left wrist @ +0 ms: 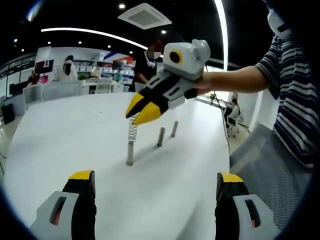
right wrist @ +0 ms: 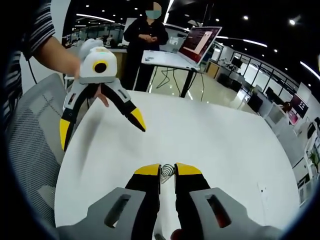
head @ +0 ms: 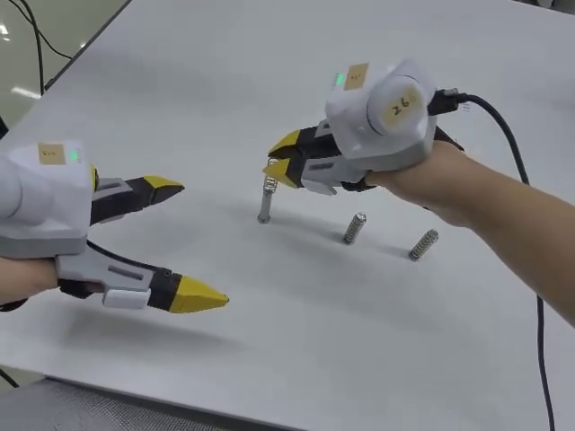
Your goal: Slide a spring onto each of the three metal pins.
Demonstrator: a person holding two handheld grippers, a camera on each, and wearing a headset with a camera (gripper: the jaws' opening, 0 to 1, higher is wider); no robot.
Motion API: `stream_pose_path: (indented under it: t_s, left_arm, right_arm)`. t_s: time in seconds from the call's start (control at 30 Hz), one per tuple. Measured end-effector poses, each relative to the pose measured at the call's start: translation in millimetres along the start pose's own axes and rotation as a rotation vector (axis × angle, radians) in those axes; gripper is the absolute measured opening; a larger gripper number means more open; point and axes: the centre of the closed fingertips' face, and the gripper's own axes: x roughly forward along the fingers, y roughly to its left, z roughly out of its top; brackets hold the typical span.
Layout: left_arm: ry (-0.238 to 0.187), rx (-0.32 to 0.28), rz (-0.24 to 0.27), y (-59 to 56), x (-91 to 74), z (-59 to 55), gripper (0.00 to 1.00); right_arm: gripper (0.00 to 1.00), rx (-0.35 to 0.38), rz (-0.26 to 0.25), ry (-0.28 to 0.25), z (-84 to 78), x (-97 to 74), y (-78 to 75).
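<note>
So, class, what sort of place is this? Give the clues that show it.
Probably an open-plan office or lab: a long white table, a ceiling air-conditioning unit with strip lights, and a lit screen on a desk behind.

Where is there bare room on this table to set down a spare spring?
Free: the far tabletop beyond the right gripper, and the near strip before the two finished pins. Crowded: around the third pin, where the right gripper holds a spring, with the open left gripper alongside.

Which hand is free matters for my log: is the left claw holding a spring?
No, the left claw is open wide with nothing between its yellow tips; the right claw grips the spring.
</note>
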Motion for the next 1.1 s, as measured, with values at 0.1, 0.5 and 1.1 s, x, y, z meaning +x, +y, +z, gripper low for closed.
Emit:
stream_pose_path:
  t_s: [0.1,0.5,1.1]
  left_arm:
    - [-0.001,0.001,0.003,0.4,-0.3,1.1,0.98]
    - [0.000,0.007,-0.001,-1.8,-0.3,2.9,0.98]
    - [0.004,0.002,0.008,-0.9,-1.9,0.1,0.98]
  right_arm:
    - [0.07,0.004,-0.001,-0.001,-0.6,1.5,-0.9]
    - [0.08,0.001,0.016,0.039,-16.6,15.6,1.5]
    - [0.08,-0.015,0.042,0.131,-52.2,40.0,21.2]
